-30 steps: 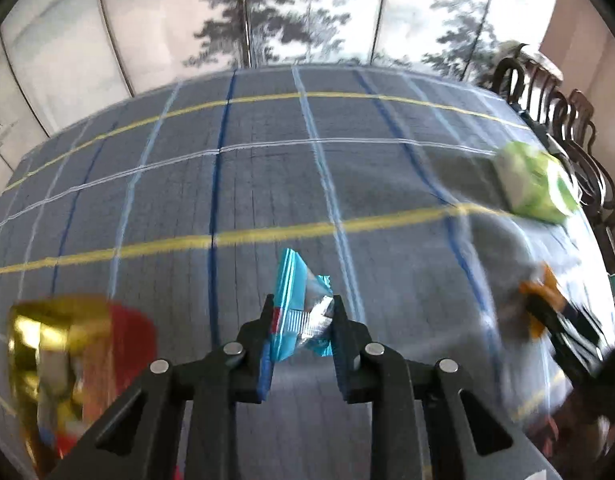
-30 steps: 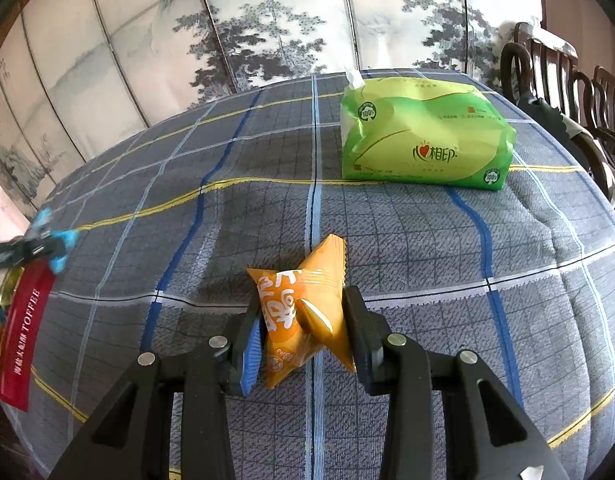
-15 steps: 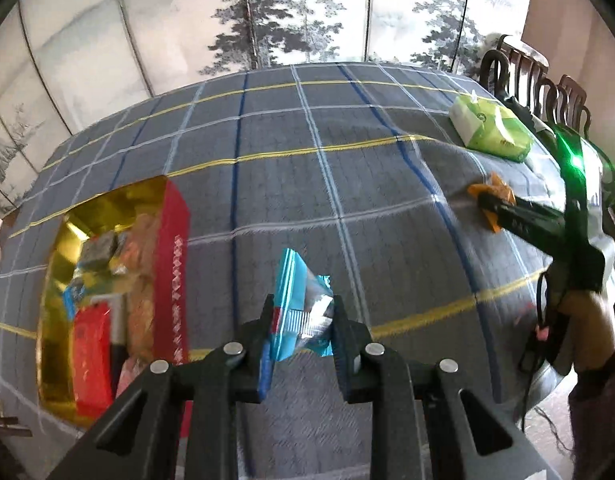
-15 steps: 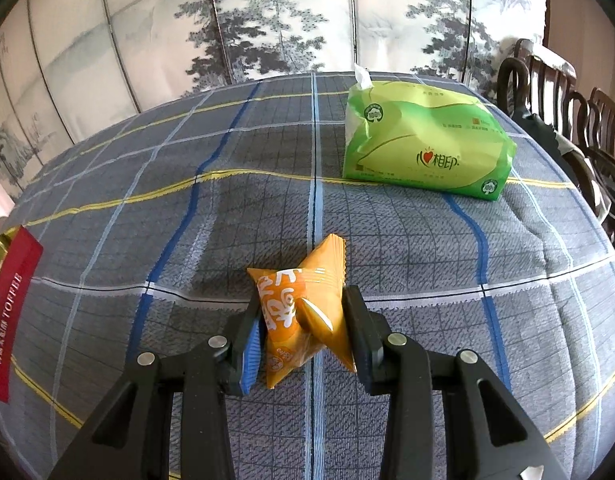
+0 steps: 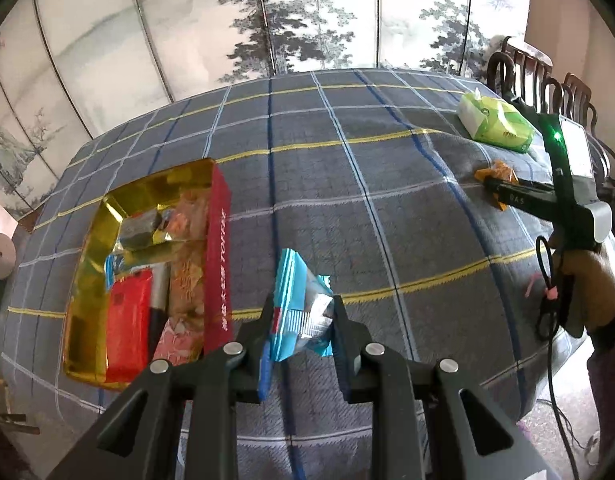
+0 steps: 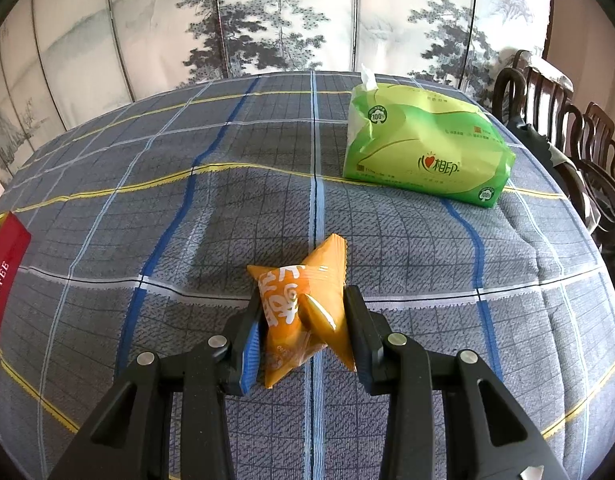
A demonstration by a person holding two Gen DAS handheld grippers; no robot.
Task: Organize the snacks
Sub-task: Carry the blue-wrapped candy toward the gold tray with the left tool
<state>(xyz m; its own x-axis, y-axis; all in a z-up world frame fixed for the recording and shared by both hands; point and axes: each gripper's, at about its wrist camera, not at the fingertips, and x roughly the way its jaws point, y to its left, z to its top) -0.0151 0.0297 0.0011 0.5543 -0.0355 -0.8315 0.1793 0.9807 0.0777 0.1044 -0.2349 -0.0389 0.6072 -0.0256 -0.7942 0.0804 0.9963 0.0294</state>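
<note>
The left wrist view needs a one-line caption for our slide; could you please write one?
Left tongs clamp a blue snack packet beside the gold toffee box, while the right tongs hold an orange snack.

Both pictures are bright, like daytime. The light looks soft, and it falls on the painted screen at the far side, which looks pale and washed out. The gold inside of the box shines with glare. A soft dark shadow lies on the checked cloth near the middle of the right view. Both pictures are sharp, with no blur. The round lens bends straight lines, so the cloth bulges like a ball. The corners are black. The near black gripper arms look big and stretched.
</note>
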